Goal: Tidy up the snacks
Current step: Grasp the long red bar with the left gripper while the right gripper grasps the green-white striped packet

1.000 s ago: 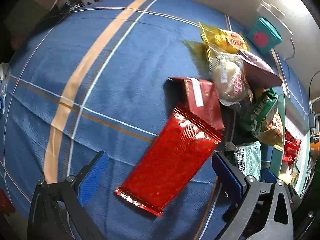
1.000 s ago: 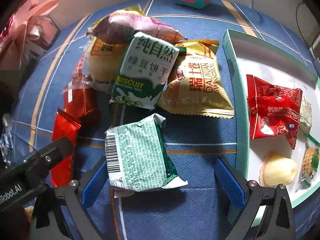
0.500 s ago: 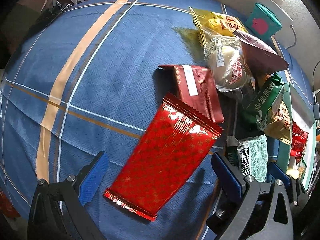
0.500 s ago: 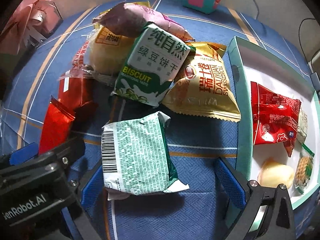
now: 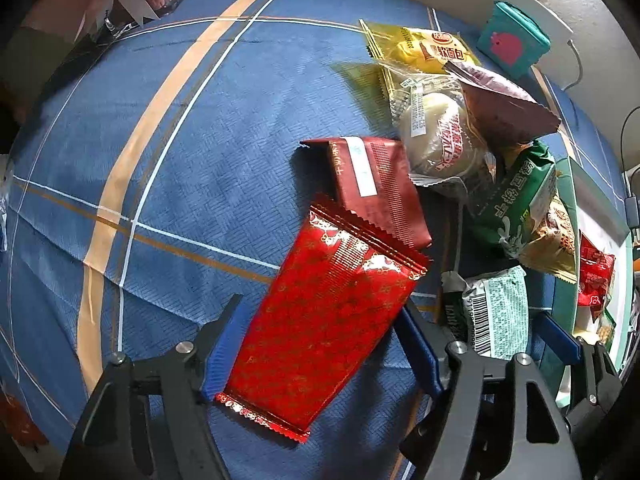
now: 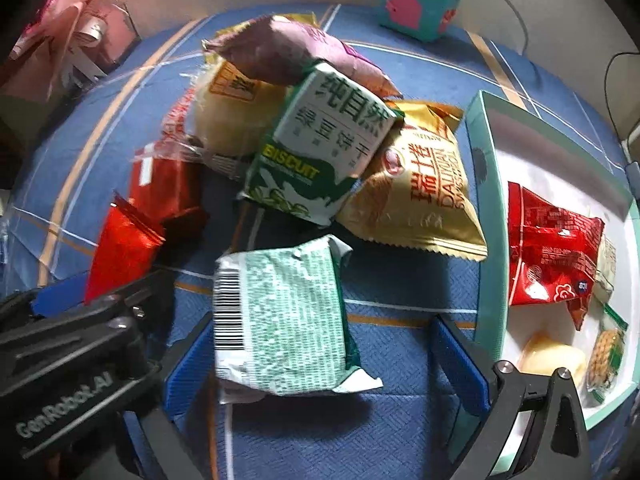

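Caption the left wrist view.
Left gripper jaws closing around a shiny red foil snack packet on blue plaid cloth.

Snack packets lie heaped on a cloth-covered table [image 5: 200, 168]. In the left wrist view, a long wrapper [image 5: 320, 320] lies nearest, between the left claw [image 5: 320, 348] pads, overlapping a second wrapper [image 5: 376, 184] behind it. In the right wrist view, a barcoded packet [image 6: 280, 320] lies before the heap; a tray [image 6: 486, 216] holding more snacks sits to the right.

Bright, sharp fisheye views; glare on foil, dark vignetted corners.
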`<state>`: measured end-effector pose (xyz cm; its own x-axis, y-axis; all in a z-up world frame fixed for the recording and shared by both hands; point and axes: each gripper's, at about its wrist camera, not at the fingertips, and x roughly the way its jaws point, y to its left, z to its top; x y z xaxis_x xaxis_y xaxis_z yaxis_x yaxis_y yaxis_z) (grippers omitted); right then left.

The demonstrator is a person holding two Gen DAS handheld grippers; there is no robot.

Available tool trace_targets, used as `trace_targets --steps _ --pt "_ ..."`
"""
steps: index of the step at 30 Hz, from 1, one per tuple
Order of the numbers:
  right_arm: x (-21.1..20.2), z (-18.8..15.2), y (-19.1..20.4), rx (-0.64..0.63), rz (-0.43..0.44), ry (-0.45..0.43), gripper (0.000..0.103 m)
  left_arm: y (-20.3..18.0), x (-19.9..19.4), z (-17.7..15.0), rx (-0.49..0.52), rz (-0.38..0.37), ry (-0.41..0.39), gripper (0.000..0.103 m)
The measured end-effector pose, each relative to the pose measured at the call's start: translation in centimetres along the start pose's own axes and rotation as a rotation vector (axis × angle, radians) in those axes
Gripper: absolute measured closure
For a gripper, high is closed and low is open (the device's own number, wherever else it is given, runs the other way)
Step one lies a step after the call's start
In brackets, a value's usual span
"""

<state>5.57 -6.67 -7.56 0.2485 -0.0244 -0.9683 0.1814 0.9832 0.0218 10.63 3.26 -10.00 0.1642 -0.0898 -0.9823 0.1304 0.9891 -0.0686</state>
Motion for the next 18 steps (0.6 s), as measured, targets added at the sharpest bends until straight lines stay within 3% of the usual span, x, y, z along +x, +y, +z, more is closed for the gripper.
trace_targets --steps 7,11,18 --pt "-1.3 -0.1 0.3 0.009 0.045 -0.038 0.026 -0.3 -1.0 0.3 0.011 -0.008 -0.017 0.038" --pt "-2.1 0.0 0.2 0.01 0.065 -0.051 0.046 -0.1 -1.7 0.5 0.009 -0.009 -0.028 0.046" --pt "-3.2 0.4 -1.5 0.037 0.099 -0.064 0.05 0.9 -3.4 0.8 -0.003 -0.019 -0.063 0.052"
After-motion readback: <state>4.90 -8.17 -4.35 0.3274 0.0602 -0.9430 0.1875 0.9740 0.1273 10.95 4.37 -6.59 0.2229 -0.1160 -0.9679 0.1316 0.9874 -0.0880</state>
